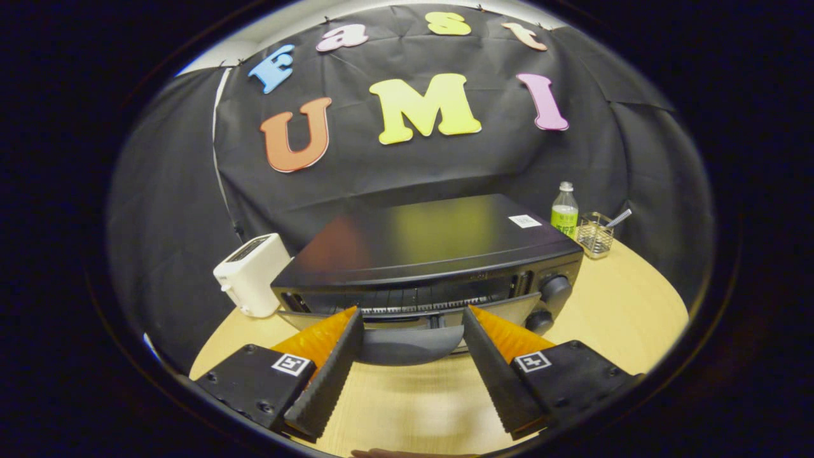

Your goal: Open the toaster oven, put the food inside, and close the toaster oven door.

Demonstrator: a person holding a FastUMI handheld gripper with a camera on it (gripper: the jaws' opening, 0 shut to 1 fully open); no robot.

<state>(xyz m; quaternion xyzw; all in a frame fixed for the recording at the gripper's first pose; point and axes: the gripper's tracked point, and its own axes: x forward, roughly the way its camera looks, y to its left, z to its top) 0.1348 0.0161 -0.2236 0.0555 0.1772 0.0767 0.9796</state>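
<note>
The toaster oven (439, 254) sits on the counter (610, 318), right in front of the gripper (413, 324). It is a wide black box, and its long side runs across, from one finger to the other. Its door (407, 321) looks a little bit open at the top, tipped out toward the fingers. The door's handle (407, 343) is a dark curved bar that also runs across. It lies between the two fingers, close to their tips.

The fingers are spread wide and hold nothing. One finger (331, 375) is at the left end of the handle and the other finger (493, 375) is at the right end. I cannot tell if they touch it.

To the left of the toaster oven stands a small white toaster (251, 273). To the right of the toaster oven, farther back, are a green bottle (564, 213) and a small wire basket (596, 234). The two knobs (548, 302) are on the right end of the toaster oven's front.

I think the next step is to pull the door down all the way, since the handle is just ahead. I see no food here yet.
</note>
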